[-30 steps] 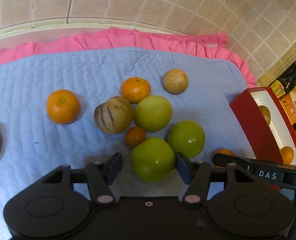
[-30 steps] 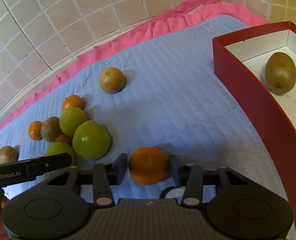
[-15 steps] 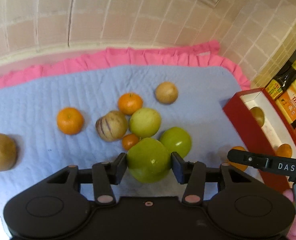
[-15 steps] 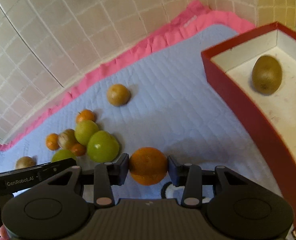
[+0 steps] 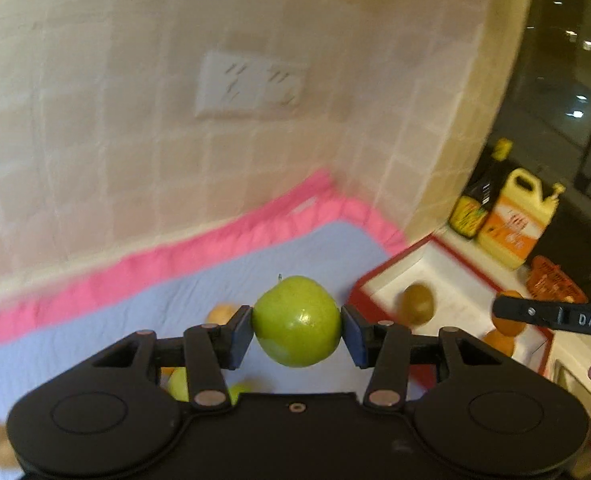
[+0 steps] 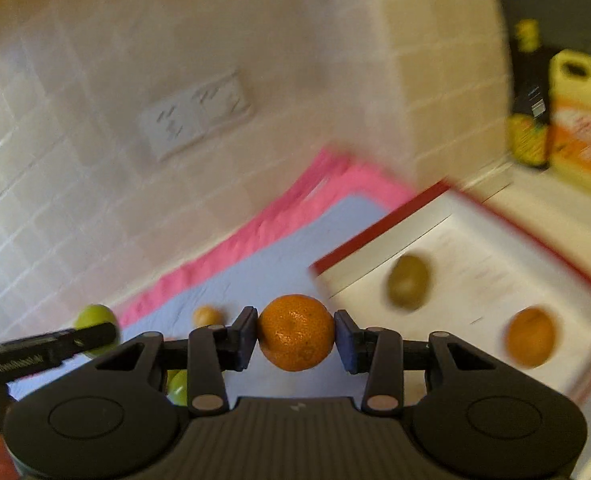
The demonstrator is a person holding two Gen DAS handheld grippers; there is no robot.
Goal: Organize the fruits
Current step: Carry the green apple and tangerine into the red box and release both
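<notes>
My left gripper (image 5: pixel 296 330) is shut on a green apple (image 5: pixel 295 322), held well above the blue quilted mat (image 5: pixel 175 304). In the right wrist view my right gripper (image 6: pixel 295 338) is shut on an orange (image 6: pixel 296 333), also raised over the mat (image 6: pixel 279 276). The red box (image 6: pixel 379 234) with a white inside lies to the right and holds a kiwi (image 6: pixel 409 283) and an orange (image 6: pixel 530 337). The same box (image 5: pixel 391 266) and kiwi (image 5: pixel 416 304) show in the left wrist view. Several fruits stay on the mat, mostly hidden behind the gripper bodies.
A tiled wall (image 5: pixel 175 80) with a double socket (image 5: pixel 251 86) rises behind the pink-edged mat. A dark bottle (image 5: pixel 481 196) and a yellow jug (image 5: pixel 517 220) stand past the box. An orange basket (image 5: pixel 555 280) sits further right. The other gripper's black finger (image 5: pixel 555 318) crosses the right side.
Both grippers have risen off the mat carrying their fruit and swung right, toward the red box. The left jaws first closed on the green apple; the pile has dropped to the bottom of view.
</notes>
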